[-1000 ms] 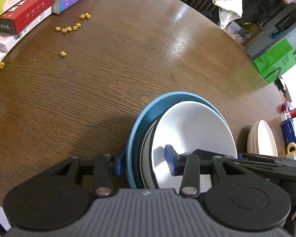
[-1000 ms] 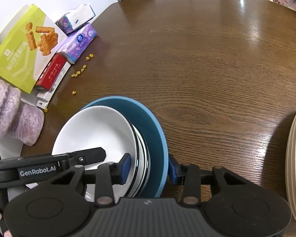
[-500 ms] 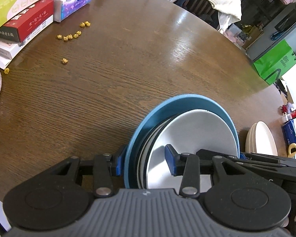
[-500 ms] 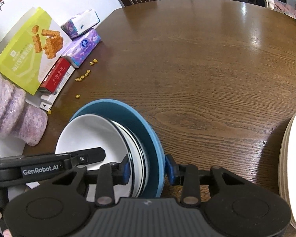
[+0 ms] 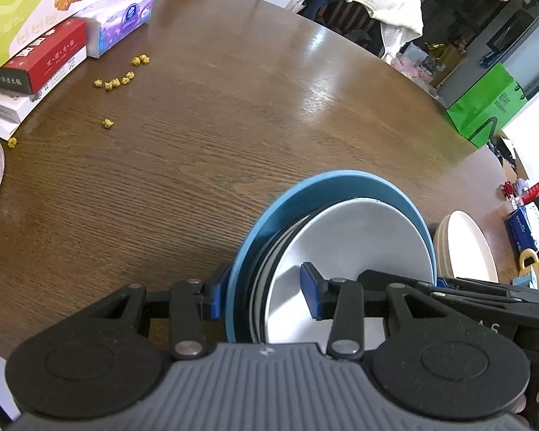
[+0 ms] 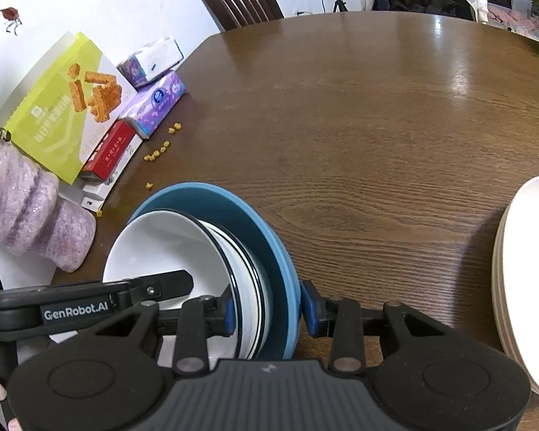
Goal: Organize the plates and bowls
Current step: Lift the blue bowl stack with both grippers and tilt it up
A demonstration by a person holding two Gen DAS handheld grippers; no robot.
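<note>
Both hand-held grippers clamp the same stack of dishes from opposite sides. The left hand-held gripper pinches one edge: one blue pad sits under the blue plate, the other inside the white bowl nested on top. The right hand-held gripper grips the opposite edge the same way, its pads closed across the rims. The stack appears to hang just above the round wooden worktop, though the gap is hard to judge. A pile of cream plates rests on the worktop to the right, well apart. Snack boxes and yellow crumbs lie far left.
</note>
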